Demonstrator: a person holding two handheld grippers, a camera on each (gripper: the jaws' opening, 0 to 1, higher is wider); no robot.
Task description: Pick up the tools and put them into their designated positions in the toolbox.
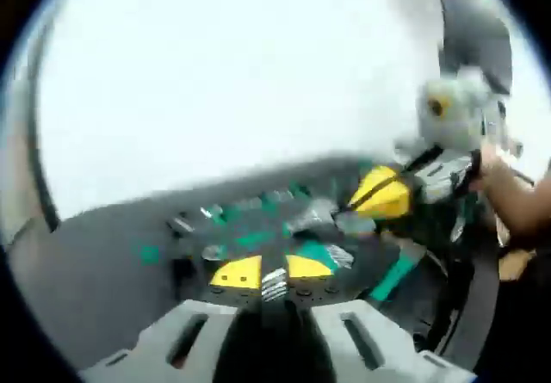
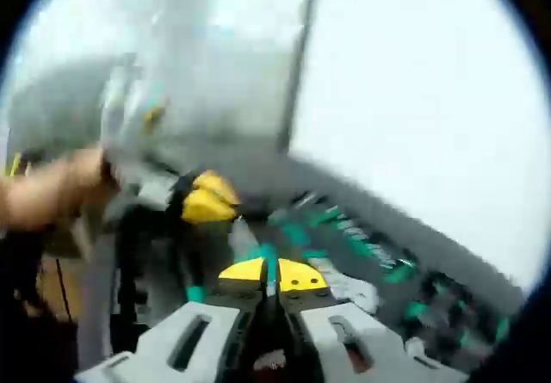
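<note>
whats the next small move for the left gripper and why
Probably ease the left gripper straight down toward the toolbox. Its yellow-tipped jaws look shut on a small ribbed metal tool above the tray's green-marked slots. Both views are blurred, so slow down before choosing the slot; the right gripper hovers close by.

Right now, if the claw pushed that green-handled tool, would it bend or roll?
Probably stiff, not floppy: the green-handled tool looks like a straight, hard bar. It might roll if its handle is round, but the blur hides that. Lying low on the toolbox, it likely won't tip.
</note>
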